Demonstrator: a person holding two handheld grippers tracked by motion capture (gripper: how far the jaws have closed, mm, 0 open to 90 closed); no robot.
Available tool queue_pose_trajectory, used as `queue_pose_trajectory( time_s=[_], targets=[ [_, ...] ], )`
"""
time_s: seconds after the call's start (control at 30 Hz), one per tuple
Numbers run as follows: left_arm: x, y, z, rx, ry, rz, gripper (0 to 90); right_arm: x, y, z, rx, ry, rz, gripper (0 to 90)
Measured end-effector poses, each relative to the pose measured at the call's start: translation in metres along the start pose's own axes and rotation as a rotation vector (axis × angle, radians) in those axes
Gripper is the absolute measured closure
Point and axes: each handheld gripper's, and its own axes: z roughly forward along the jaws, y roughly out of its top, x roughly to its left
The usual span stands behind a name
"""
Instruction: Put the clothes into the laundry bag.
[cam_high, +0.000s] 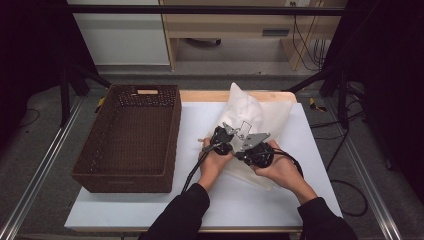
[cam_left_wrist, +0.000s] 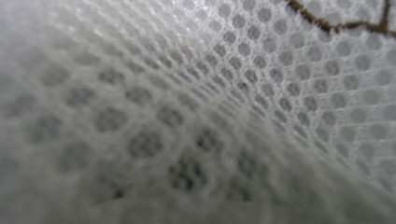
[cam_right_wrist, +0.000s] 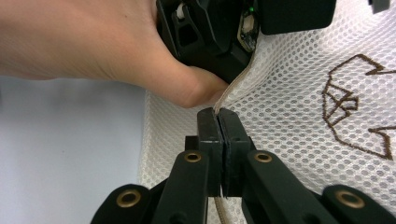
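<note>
A white mesh bag (cam_high: 246, 106) lies on the white tabletop (cam_high: 197, 125), puffed up at its far end. Both grippers meet over its near part. My right gripper (cam_right_wrist: 218, 114) is shut on the bag's beige edge band (cam_right_wrist: 233, 88), which runs up from its jaws to my left gripper (cam_right_wrist: 215, 37), held in a hand (cam_right_wrist: 93, 42) just beyond. In the high view the left gripper (cam_high: 227, 142) and right gripper (cam_high: 247, 149) sit close together. Blurred mesh (cam_left_wrist: 280, 93) lies right against the left gripper's camera and hides its jaws.
A brown wicker basket (cam_high: 172, 135) stands on the table's left side, with nothing in it. A brown stitched emblem (cam_right_wrist: 350, 105) marks the mesh. Black cables (cam_high: 192, 172) trail from the grippers toward the near edge. Metal frame legs and floor cables surround the table.
</note>
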Motion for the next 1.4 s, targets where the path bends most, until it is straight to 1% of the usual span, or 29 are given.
queue_pose_trajectory(
  time_s=[0.1,0.27,0.33,0.4,0.43,0.53,0.57,0.6,0.63,0.67,0.83,0.93,0.97,1.07,1.13,1.2,1.27,1.33,1.4],
  targets=[
    [0.000,-0.001,0.000,-0.006,-0.001,-0.004,90.0,-0.001,-0.001,0.000,-0.001,-0.003,0.008,89.2],
    [0.001,-0.003,-0.002,-0.016,-0.011,-0.006,90.0,-0.002,-0.001,0.000,0.002,-0.006,0.007,89.2],
    [0.000,-0.004,-0.005,-0.024,-0.013,-0.007,90.0,-0.002,-0.001,0.000,-0.002,-0.013,0.020,89.2],
    [0.000,-0.005,-0.010,-0.032,-0.018,-0.008,90.0,-0.003,-0.001,-0.001,-0.006,-0.017,0.018,89.2],
    [-0.001,-0.007,-0.015,-0.041,-0.020,0.001,90.0,-0.003,-0.001,-0.001,-0.009,-0.021,0.021,89.2],
    [-0.004,-0.012,-0.026,-0.057,-0.024,0.011,90.0,-0.004,0.000,-0.002,-0.018,-0.030,0.029,89.2],
    [-0.004,-0.012,-0.026,-0.057,-0.024,0.011,90.0,-0.004,0.000,-0.002,-0.018,-0.030,0.029,89.2],
    [-0.005,-0.014,-0.030,-0.064,-0.029,0.010,89.9,-0.005,0.000,-0.003,-0.023,-0.038,0.034,89.2],
    [-0.006,-0.016,-0.034,-0.071,-0.031,0.011,90.0,-0.006,0.000,-0.003,-0.025,-0.040,0.035,89.2],
    [-0.007,-0.019,-0.041,-0.081,-0.036,0.011,90.0,-0.006,0.000,-0.003,-0.025,-0.041,0.035,89.2],
    [-0.009,-0.026,-0.055,-0.099,-0.034,0.021,89.9,-0.005,0.000,-0.003,-0.030,-0.042,0.037,89.2],
    [-0.009,-0.031,-0.065,-0.103,-0.019,0.024,90.0,-0.006,0.000,-0.005,-0.036,-0.043,0.039,89.2],
    [-0.007,-0.034,-0.069,-0.095,-0.005,0.024,90.0,-0.006,0.000,-0.006,-0.037,-0.042,0.038,89.2],
    [-0.004,-0.037,-0.072,-0.089,0.006,0.022,89.9,-0.006,0.000,-0.008,-0.037,-0.043,0.039,89.2],
    [-0.001,-0.043,-0.078,-0.097,0.019,0.007,90.0,-0.006,-0.001,-0.011,-0.040,-0.045,0.036,89.2],
    [0.000,-0.045,-0.079,-0.103,0.026,0.002,90.0,-0.006,-0.001,-0.012,-0.041,-0.046,0.039,89.2],
    [0.002,-0.047,-0.081,-0.096,0.031,-0.005,89.9,-0.006,-0.002,-0.012,-0.042,-0.045,0.034,89.2],
    [0.005,-0.049,-0.081,-0.092,0.049,-0.012,90.0,-0.006,-0.002,-0.012,-0.042,-0.044,0.036,89.2],
    [0.007,-0.048,-0.078,-0.091,0.065,-0.028,89.9,-0.006,-0.002,-0.012,-0.039,-0.044,0.036,89.2]
  ],
)
